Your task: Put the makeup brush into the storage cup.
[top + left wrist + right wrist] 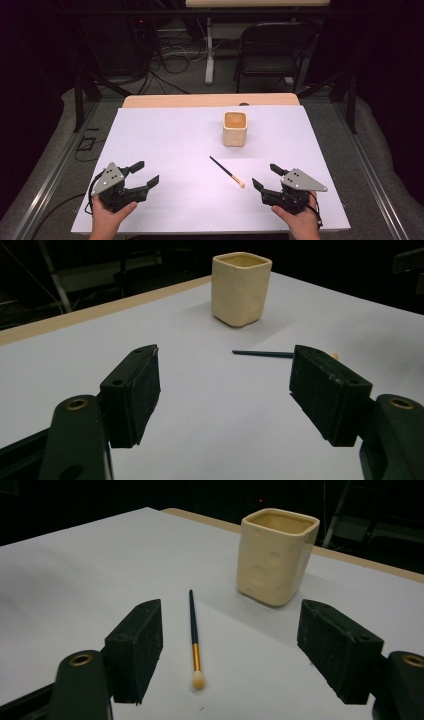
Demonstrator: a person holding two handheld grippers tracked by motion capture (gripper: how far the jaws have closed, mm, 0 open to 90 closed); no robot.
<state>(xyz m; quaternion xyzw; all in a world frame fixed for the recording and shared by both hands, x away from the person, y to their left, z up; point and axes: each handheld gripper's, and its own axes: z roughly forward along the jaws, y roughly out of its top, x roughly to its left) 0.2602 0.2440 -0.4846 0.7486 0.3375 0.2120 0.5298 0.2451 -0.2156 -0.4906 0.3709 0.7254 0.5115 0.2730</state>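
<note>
Jaws of both the left gripper [142, 172] and right gripper [265, 176] stand released, holding nothing. Each rests low on the worktop [165, 140], angled toward the brush [227, 172] lying before the cup [234, 128], likely ready to reach.

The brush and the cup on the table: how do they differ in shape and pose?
The brush is thin and lies flat; the cup is wide, squarish and stands upright. The brush has a dark handle with a pale tip; the cup is cream all over. Both rest untouched on the white table.

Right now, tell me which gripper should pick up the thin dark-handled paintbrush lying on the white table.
Right. The thin dark-handled paintbrush lies nearer the right gripper, its pale tip pointing that way, and sits between that gripper's open jaws in the right gripper view. The left gripper, also open, is farther off.
</note>
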